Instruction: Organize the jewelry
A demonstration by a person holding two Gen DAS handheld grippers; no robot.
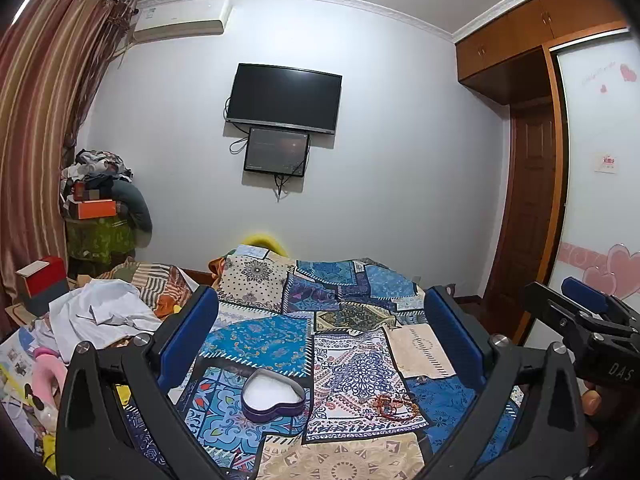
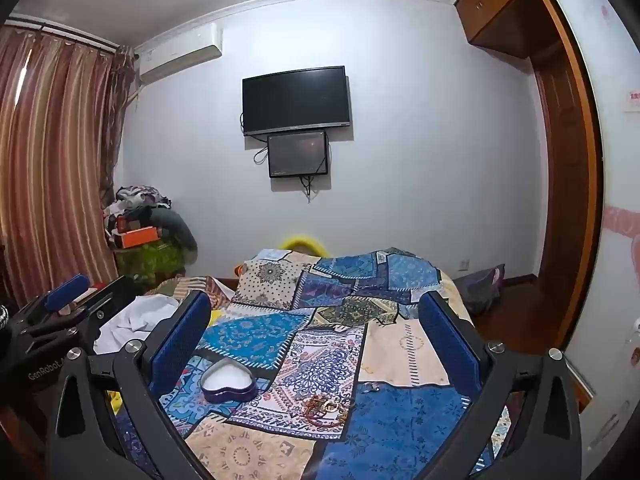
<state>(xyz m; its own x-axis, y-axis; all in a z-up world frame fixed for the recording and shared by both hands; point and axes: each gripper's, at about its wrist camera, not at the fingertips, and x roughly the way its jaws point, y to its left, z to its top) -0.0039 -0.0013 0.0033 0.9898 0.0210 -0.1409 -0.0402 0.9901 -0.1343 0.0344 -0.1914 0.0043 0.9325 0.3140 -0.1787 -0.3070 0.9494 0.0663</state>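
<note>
A purple heart-shaped tin (image 1: 273,396) with a white lining lies open on the patchwork bedspread (image 1: 344,344); it also shows in the right wrist view (image 2: 228,385). A small heap of beaded jewelry (image 1: 394,403) lies to its right, seen too in the right wrist view (image 2: 326,410), with a small clear piece (image 2: 371,387) beside it. My left gripper (image 1: 320,332) is open and empty, above and short of the tin. My right gripper (image 2: 316,332) is open and empty, short of the jewelry. Each gripper shows at the other view's edge.
Crumpled white cloth (image 1: 104,312) and clutter lie on the bed's left side. A red box (image 1: 42,284) and piled bags (image 1: 100,208) stand by the curtain. A TV (image 1: 284,98) hangs on the far wall. A wardrobe (image 1: 596,200) stands at right.
</note>
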